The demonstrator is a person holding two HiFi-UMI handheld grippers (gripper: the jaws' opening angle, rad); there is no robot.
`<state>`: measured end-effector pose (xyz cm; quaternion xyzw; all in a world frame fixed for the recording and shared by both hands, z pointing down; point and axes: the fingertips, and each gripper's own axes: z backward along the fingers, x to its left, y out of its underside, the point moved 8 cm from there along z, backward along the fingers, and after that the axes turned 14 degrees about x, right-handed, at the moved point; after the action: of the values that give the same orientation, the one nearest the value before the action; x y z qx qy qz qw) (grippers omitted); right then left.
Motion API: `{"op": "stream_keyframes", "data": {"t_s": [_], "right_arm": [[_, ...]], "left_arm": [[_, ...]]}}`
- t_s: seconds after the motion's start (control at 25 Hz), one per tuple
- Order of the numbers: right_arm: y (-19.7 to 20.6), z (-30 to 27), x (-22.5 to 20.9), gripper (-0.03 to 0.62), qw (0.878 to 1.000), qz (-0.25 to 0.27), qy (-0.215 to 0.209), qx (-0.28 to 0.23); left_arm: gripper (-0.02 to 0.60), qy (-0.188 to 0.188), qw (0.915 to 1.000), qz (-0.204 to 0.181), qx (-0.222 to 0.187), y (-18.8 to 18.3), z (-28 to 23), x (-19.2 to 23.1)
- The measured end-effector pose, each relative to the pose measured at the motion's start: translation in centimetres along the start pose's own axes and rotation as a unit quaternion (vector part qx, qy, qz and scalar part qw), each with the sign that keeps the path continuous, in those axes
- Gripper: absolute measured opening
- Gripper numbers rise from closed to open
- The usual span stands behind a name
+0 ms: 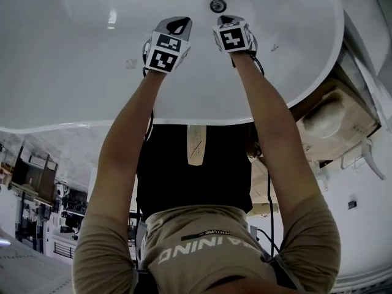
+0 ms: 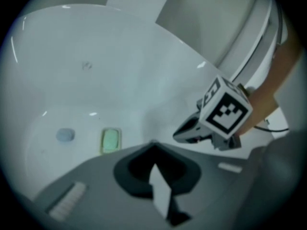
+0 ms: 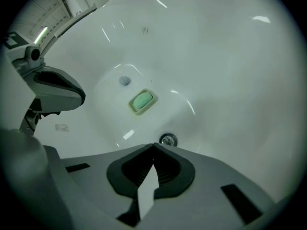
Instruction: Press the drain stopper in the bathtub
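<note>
One white glossy oval bathtub [image 1: 73, 54] fills the head view, and the person's two bare forearms reach down into it, each hand holding one grey handheld tool with a black-and-white marker cube. The left gripper [image 1: 173, 26] and the right gripper [image 1: 228, 22] hang side by side above the tub floor, near each other but apart. Each one has its two fingers [image 2: 96, 181] pressed together at the tips, with nothing between them. The single round chrome drain stopper [image 3: 167, 139] sits in the tub floor just beyond the tips of the right gripper's fingers [image 3: 206, 169]; I cannot tell if they touch it. Farther along the floor lie one pale-green rounded soap bar in a cream dish [image 3: 142, 101] and one small bluish round spot [image 3: 125, 80].
</note>
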<state>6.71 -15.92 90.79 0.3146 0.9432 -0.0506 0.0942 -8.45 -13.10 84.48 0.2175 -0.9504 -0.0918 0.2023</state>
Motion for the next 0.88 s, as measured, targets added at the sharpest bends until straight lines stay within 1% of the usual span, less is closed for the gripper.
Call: {"op": "stream_keyframes", "data": {"t_s": [0.12,0.2,0.28,0.36,0.44,0.52,0.72,0.8,0.88], "right_arm": [[0.1,4.6,1.0,0.009,0.999,-0.037,-0.005,-0.022],[0.2,8.1,1.6,0.009,0.997,-0.061,-0.018,-0.049],[0.7,11.6,2.2,0.009,0.994,-0.073,-0.032,-0.079],[1.2,15.1,2.7,0.009,0.991,-0.072,-0.032,-0.109],[1.4,18.9,3.3,0.009,0.987,-0.066,-0.023,-0.143],[1.5,22.6,4.1,0.009,0.983,-0.054,-0.011,-0.178],[2.0,31.7,6.2,0.009,0.965,-0.023,0.014,-0.259],[2.7,35.4,7.6,0.009,0.958,-0.021,0.014,-0.284],[3.6,39.1,8.8,0.009,0.951,-0.019,0.013,-0.308]], "left_arm": [[0.002,-0.004,0.9999,-0.011,-0.011,-1.4,4.3,-0.8],[0.002,-0.008,0.9996,-0.017,-0.02,-2.3,7.2,-1.8],[0.002,-0.012,0.9994,-0.013,-0.03,-3.1,9.8,-3.3],[0.002,-0.016,0.9991,-0.001,-0.04,-3.9,12.4,-4.9],[0.002,-0.021,0.9983,0.002,-0.055,-4.9,15.3,-6.3],[0.002,-0.025,0.9969,-0.009,-0.074,-6.2,18.5,-7.6],[0.002,-0.04,0.9903,-0.058,-0.12,-8.8,25.6,-11.1],[0.002,-0.044,0.9877,-0.063,-0.136,-9.3,28.8,-12.6],[0.002,-0.049,0.9849,-0.057,-0.156,-10.0,32.0,-14.2]]}}
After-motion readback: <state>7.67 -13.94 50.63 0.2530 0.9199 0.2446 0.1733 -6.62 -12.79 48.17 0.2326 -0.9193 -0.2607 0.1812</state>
